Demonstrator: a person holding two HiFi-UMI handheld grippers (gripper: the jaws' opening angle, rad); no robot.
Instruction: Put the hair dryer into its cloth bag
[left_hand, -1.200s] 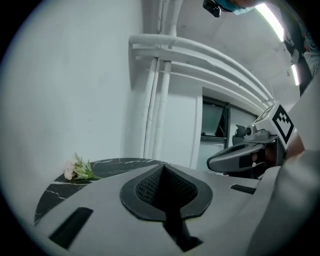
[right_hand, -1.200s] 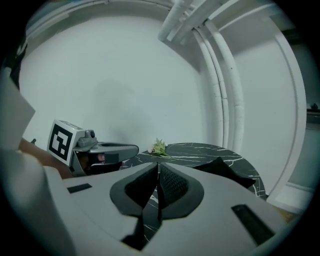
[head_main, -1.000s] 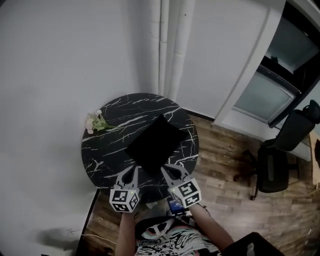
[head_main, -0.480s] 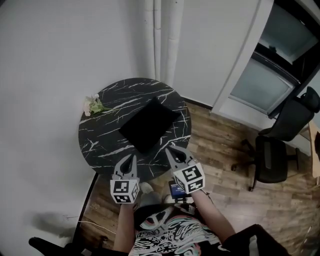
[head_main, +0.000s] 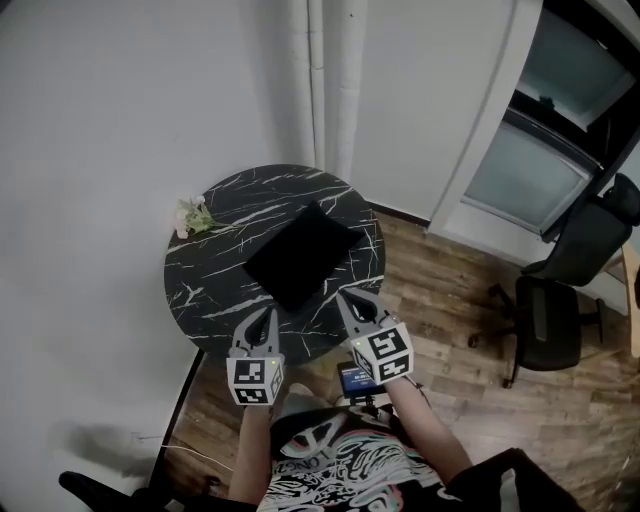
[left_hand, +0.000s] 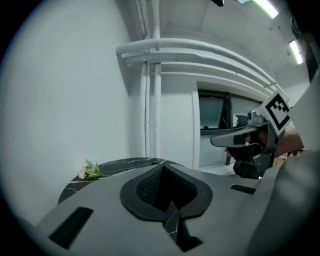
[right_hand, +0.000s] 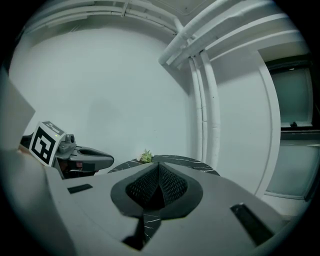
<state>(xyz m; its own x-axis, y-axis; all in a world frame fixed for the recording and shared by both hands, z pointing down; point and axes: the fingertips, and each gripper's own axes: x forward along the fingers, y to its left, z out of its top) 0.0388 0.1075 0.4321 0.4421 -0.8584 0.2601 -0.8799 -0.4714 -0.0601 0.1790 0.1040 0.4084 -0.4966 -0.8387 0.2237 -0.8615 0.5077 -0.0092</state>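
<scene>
Bag: the black cloth bag (head_main: 303, 255) lies flat around the middle of the round marble table (head_main: 215, 290), one corner aimed at the person. My guess is it's laid out like that so both hands can get at it.

Hair dryer: can't spot it in any view. It could be inside the bag, but the bag is one dark patch, so I honestly can't tell.

Left gripper (head_main: 266, 314): jaws pressed together with nothing in them. It hangs over the table's near edge, short of the bag.

Right gripper (head_main: 352, 300): same deal, jaws closed and empty, just beside the bag's near corner but not on it.

Why so idle: with both held back level and side by side, this looks like a rest pose, not a grab.

Flowers (head_main: 193, 216): sitting at the far left rim, well out of the way.
</scene>
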